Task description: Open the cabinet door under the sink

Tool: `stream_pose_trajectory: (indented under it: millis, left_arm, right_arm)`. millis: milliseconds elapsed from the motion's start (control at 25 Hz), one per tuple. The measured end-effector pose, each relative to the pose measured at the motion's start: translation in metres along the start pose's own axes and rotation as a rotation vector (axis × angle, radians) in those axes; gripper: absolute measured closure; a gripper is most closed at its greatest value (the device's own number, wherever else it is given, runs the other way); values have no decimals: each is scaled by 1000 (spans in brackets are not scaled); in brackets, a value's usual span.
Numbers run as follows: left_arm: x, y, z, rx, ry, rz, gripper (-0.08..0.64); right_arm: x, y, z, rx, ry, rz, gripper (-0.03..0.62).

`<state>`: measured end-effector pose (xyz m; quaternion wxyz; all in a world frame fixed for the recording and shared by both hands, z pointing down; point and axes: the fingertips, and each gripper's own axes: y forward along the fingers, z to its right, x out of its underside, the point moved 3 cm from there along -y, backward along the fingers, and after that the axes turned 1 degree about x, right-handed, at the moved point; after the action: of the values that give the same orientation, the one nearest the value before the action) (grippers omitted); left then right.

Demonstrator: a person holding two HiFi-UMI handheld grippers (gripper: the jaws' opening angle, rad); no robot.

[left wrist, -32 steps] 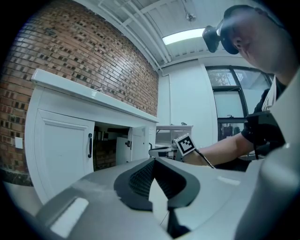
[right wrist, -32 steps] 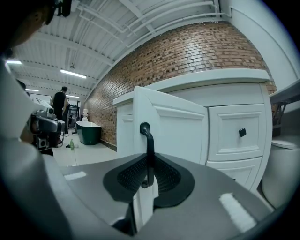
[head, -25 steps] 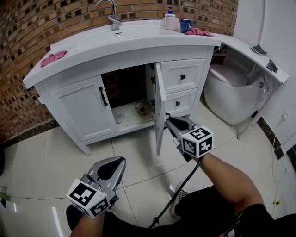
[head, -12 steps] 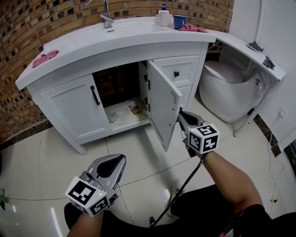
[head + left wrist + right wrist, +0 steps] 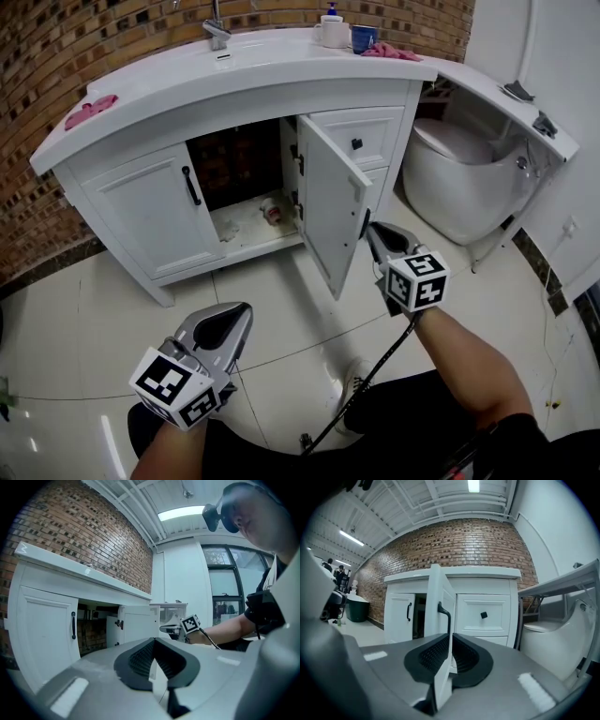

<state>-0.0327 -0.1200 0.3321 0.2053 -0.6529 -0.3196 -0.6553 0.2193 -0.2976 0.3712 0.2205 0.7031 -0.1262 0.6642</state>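
The white vanity (image 5: 281, 70) has its right cabinet door (image 5: 330, 202) swung well open toward me. Behind it is a dark compartment with a small object (image 5: 272, 213) on its floor. My right gripper (image 5: 372, 228) is shut on the door's black handle (image 5: 364, 223). In the right gripper view the handle (image 5: 445, 616) runs down between the pads, beside the door's edge (image 5: 436, 597). The left cabinet door (image 5: 141, 211) is closed. My left gripper (image 5: 239, 311) hangs shut and empty over the floor, well short of the cabinet, pads together (image 5: 153, 656).
Two drawers (image 5: 356, 136) sit right of the open door. A toilet (image 5: 459, 183) stands at the right under a white shelf (image 5: 506, 103). Pink cloths (image 5: 84, 110), a blue cup (image 5: 364, 39) and a faucet (image 5: 216, 28) are on the counter. A cable (image 5: 366, 384) trails from my right gripper.
The right door has swung wider open, drawn out and to the right by my right gripper on its handle. The left gripper has stayed in place.
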Motion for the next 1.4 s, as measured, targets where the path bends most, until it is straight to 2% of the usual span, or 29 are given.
stream_pose_trajectory:
  millis: [160,320,480,640,960,1040,1160,1240,1400]
  left_arm:
    - [-2,-7,0,-15,1,10,555]
    - [-5,-18,0,-44,6,27,555]
    - [-6,-34,-4,-76,4,42,555]
    - [-8,-49,-8,-112,-8,63,555]
    - [-7,-86,-9,-144,-27,85,555]
    - [-6,-95,-10,-154,-32,89,555]
    - [-5,-104,-12,-164,-39,96,555]
    - [-4,-105,-8,-158,-40,96,555]
    - [-2,-103,5,-119,-7,77,555]
  right_arm:
    - [2,-14,5,32,47,-27,568]
    - [-12,-25,-9,10,87,-22,583]
    - [-38,-32,-51,-95,70,-5,584]
    - [-48,-39,-98,-217,67,-39,584]
    - [-70,-79,-171,-423,133,-34,584]
    - [-70,-89,-183,-453,133,-16,584]
    - [-62,-100,-201,-481,70,4,584]
    - [-51,-106,-211,-514,43,-20,584]
    - [-33,-111,-217,-545,66,-68,584]
